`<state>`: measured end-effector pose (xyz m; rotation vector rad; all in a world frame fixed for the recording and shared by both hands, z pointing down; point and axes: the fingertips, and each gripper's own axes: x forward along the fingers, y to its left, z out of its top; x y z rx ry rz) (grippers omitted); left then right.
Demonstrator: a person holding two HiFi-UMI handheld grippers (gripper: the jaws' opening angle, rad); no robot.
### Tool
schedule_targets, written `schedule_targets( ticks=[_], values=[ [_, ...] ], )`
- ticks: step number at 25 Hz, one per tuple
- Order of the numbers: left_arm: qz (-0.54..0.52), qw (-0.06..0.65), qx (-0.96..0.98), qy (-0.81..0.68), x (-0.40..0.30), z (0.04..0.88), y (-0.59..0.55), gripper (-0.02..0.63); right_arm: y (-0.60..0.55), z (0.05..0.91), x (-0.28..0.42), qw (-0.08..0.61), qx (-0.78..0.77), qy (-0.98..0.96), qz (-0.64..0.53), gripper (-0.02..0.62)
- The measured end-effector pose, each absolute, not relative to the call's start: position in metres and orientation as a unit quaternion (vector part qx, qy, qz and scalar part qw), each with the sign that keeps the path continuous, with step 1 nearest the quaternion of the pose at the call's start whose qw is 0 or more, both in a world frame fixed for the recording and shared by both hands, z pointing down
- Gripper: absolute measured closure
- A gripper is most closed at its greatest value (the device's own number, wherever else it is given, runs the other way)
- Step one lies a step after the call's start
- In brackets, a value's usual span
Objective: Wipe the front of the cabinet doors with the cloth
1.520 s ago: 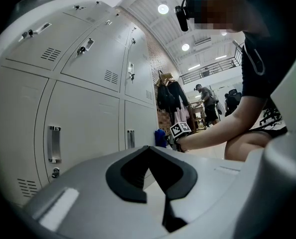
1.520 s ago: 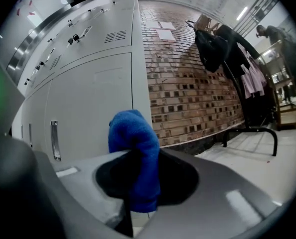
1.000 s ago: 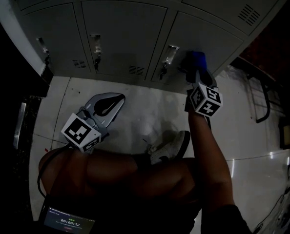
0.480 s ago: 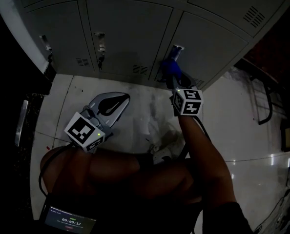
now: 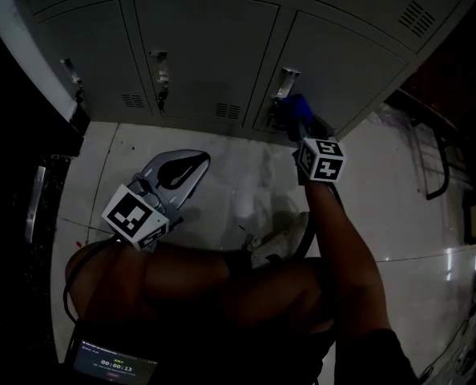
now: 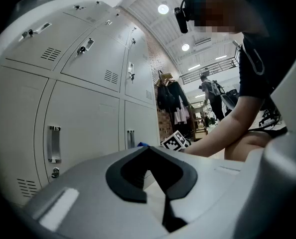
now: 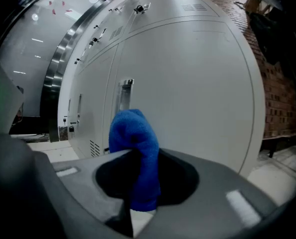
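Observation:
The grey cabinet doors (image 5: pixel 206 46) fill the top of the head view. My right gripper (image 5: pixel 300 117) is shut on a folded blue cloth (image 5: pixel 296 104), and the cloth sits low on the right-hand door (image 5: pixel 358 62), just right of its handle (image 5: pixel 284 83). In the right gripper view the cloth (image 7: pixel 133 133) sticks up out of that gripper (image 7: pixel 138 158), close to the door (image 7: pixel 198 83) and its handle (image 7: pixel 124 96). My left gripper (image 5: pixel 178 167) hangs over the floor near my knee, shut and holding nothing (image 6: pixel 150 176).
A shoe (image 5: pixel 278 243) rests on the glossy tiled floor (image 5: pixel 238 183) below the right arm. A dark metal frame (image 5: pixel 434 159) stands at the right. A dark strip (image 5: pixel 34 203) runs along the left edge. A small screen (image 5: pixel 110 367) shows at bottom left.
The right gripper carried the cloth left across the lower right door to the handle, then a little back to the right. The left gripper stayed put.

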<state>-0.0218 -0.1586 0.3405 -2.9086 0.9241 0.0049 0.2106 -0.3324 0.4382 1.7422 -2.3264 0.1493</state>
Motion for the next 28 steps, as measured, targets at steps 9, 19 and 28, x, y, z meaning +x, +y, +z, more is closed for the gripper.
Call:
schedule_targets(
  ticks=[9, 19, 28],
  values=[
    [0.002, 0.045, -0.952, 0.302, -0.022, 0.340, -0.157, 0.601, -0.322, 0.455, 0.298, 0.100, 0.684, -0.716, 0.101, 0.514],
    [0.001, 0.047, -0.953, 0.301, -0.021, 0.339, -0.157, 0.600, -0.313, 0.465, 0.361, 0.067, 0.727, -0.669, 0.141, 0.514],
    [-0.002, 0.047, -0.952, 0.303, -0.022, 0.342, -0.158, 0.600, -0.303, 0.459, 0.370, 0.044, 0.739, -0.652, 0.165, 0.514]
  ],
)
